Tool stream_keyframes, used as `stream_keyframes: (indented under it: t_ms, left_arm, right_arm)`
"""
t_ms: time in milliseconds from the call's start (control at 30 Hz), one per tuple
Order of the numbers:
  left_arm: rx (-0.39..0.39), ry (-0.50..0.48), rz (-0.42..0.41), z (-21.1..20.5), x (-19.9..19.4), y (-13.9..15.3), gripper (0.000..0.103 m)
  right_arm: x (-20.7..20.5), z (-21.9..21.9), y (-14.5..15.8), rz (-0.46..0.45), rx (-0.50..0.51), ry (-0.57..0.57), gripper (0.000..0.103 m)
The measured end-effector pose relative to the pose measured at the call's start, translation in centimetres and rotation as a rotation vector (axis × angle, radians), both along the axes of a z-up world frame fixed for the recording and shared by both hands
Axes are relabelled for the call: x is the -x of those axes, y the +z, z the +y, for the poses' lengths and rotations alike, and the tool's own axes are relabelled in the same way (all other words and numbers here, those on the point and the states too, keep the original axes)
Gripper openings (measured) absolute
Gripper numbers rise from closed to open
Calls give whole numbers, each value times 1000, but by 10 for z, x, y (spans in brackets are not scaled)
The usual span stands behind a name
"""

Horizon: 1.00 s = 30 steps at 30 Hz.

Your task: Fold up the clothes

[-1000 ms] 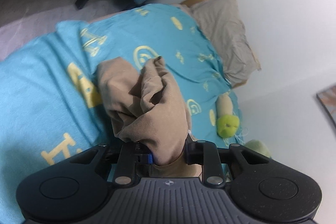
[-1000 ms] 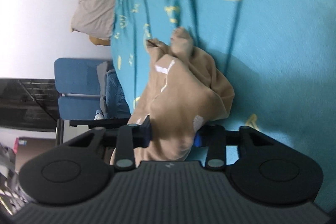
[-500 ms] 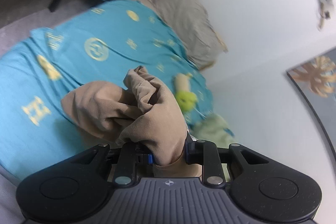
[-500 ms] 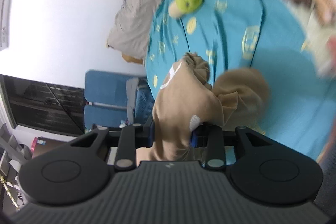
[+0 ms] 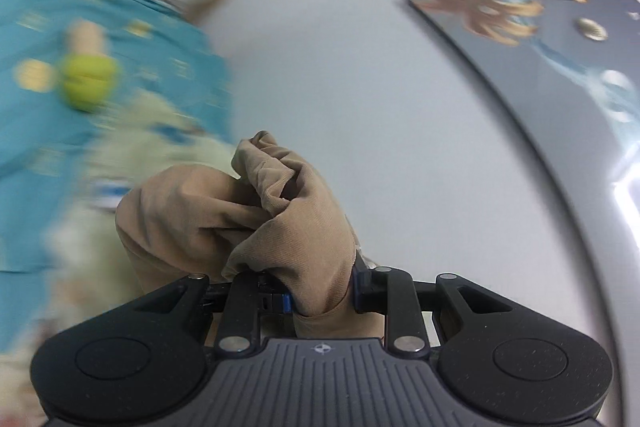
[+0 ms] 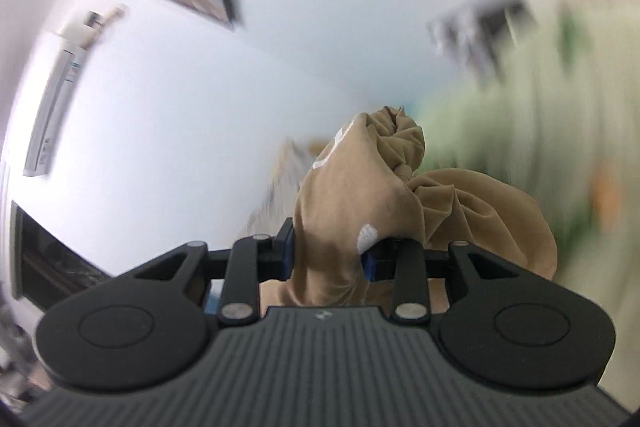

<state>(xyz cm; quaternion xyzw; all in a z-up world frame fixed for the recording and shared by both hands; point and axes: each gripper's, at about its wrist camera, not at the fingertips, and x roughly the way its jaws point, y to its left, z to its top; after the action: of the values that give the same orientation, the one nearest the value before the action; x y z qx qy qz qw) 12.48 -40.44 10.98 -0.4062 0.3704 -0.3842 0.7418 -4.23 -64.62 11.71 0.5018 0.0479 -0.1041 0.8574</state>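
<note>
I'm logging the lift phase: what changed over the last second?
Both grippers swung upward: the views left the turquoise bedspread for the white wall and framed picture. The left gripper and right gripper stayed clamped on the bunched tan garment.

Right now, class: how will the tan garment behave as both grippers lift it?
The tan garment is probably floppy: it bunches and sags beyond the left gripper. Likely light, since a small pinch in the right gripper carries it. Thin folds may slip.
</note>
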Motion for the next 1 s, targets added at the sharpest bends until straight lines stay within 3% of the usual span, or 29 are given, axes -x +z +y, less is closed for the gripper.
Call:
stream_keyframes:
  t_ms: [100, 200, 367, 467, 600, 733, 867, 1000]
  left_arm:
    - [38, -61, -83, -58, -15, 10, 28]
    - [42, -87, -95, -89, -19, -12, 28]
    - [-94, -172, -87, -89, -7, -85, 28]
    - [-159, -219, -64, -76, 4, -128, 29]
    - [-245, -231, -75, -68, 16, -160, 34]
    - [-316, -231, -130, -71, 18, -153, 47]
    - [-402, -236, -186, -65, 24, -128, 76]
    - [-444, -222, -277, -33, 45, -83, 84]
  right_arm:
    - [2, -30, 25, -27, 126, -68, 35]
    - [3, -43, 19, -15, 175, -106, 35]
    - [5, -39, -45, 99, 146, -133, 35]
    - [17, -24, -92, 148, 78, -138, 35]
    - [28, -4, -139, 225, 42, -162, 36]
    - [32, -6, -162, 241, -36, -174, 37]
    - [38, -5, -145, 322, -124, -175, 41]
    - [51, 9, -120, 418, -109, -159, 41]
